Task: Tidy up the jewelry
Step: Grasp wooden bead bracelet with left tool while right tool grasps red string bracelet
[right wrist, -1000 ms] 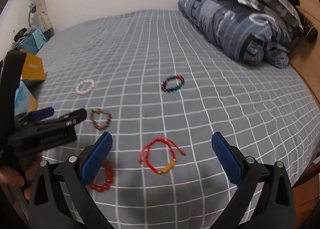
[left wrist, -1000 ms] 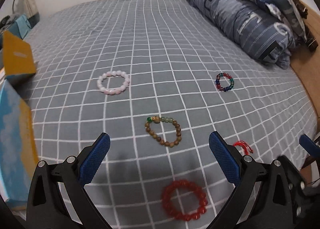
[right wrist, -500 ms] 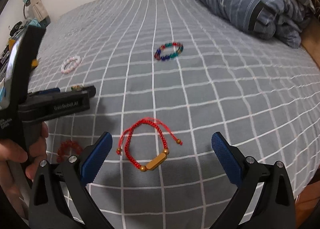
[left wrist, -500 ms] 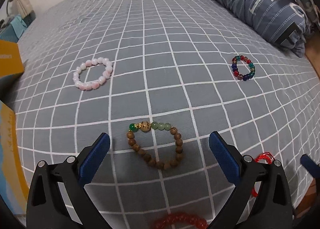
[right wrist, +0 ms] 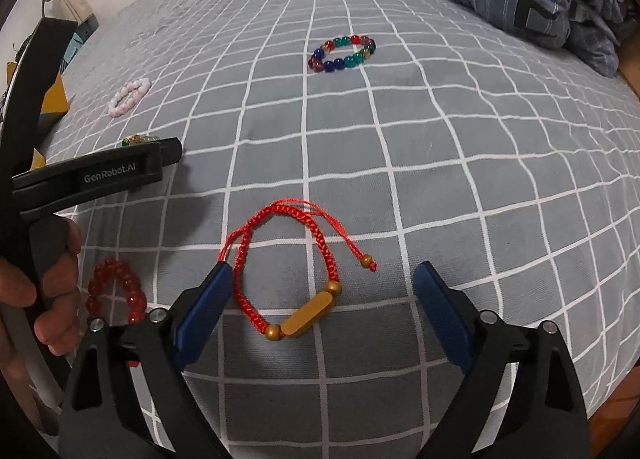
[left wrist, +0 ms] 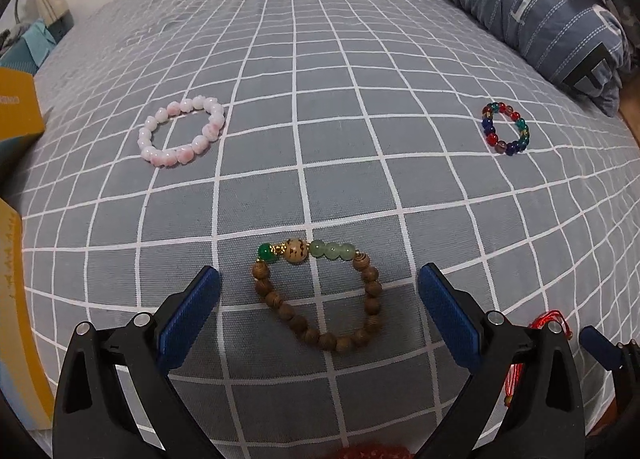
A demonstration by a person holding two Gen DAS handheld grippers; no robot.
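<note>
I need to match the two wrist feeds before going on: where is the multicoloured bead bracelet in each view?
Left wrist view: the multicoloured bead bracelet lies at the right edge, on the checked bedsheet, just below the folded blue quilt.
Right wrist view: upper middle, left of the quilt.
Shared landmark: the pink bead bracelet, far left of it in both views.

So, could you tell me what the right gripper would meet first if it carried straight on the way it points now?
Most likely the red braided cord bracelet with its gold bar: it lies on the checked bedspread between the open jaws of the right gripper. Depth is unclear, and the left pad looks almost on the cord.
</note>
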